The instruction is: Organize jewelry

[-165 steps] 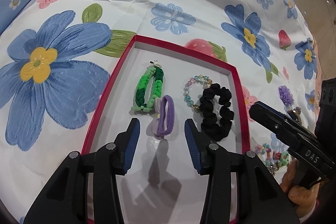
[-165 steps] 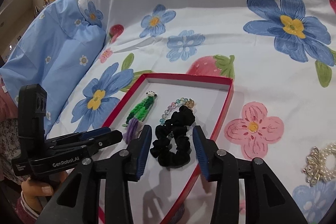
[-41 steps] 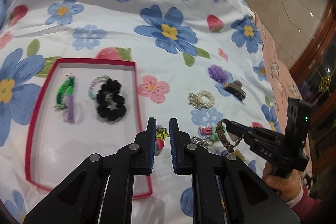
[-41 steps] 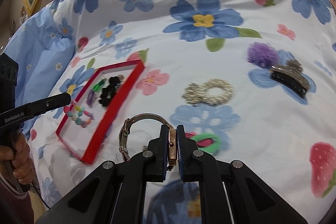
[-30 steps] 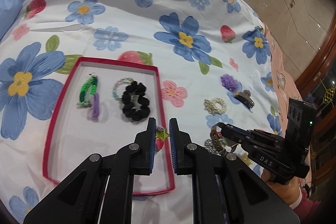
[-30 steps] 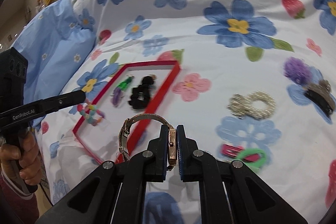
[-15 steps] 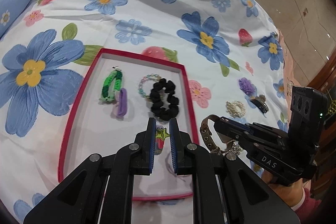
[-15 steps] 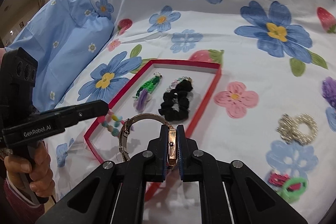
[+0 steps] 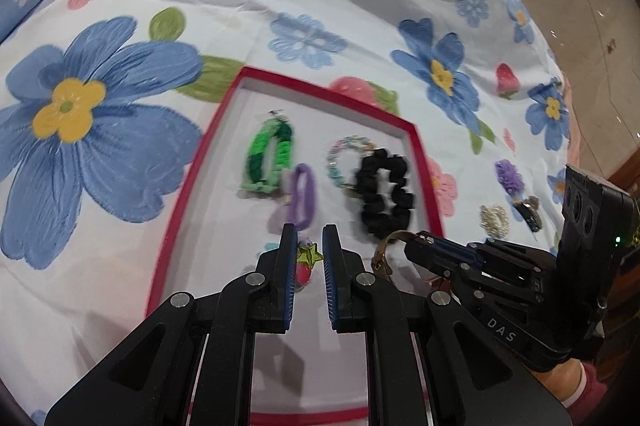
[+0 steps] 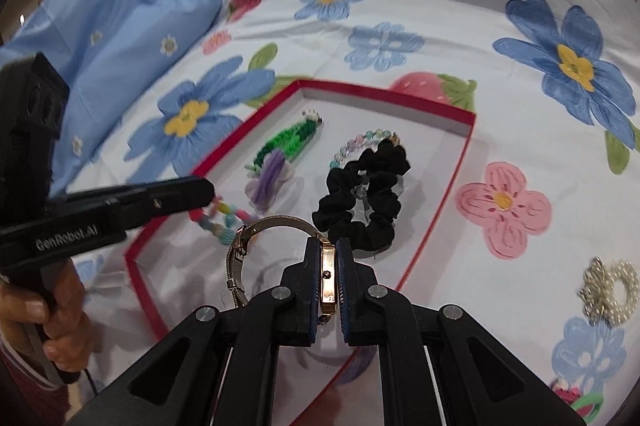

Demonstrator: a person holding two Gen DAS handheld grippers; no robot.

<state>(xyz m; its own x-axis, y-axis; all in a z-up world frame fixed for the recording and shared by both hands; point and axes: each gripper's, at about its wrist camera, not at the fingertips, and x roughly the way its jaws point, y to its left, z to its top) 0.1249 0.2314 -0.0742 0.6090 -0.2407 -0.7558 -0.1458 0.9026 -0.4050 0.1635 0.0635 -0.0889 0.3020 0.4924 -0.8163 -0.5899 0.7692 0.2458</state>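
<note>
Above the red-rimmed white tray [image 10: 430, 246] on the flowered bedsheet [image 10: 460, 38], the left gripper [image 9: 310, 252] clamped a pastel beaded bracelet with star charm [image 9: 306, 258], while the right gripper [image 10: 329, 254] pinched a rose-gold mesh-band watch [image 10: 328, 266] just beside a black scrunchie [image 10: 364, 198].
</note>
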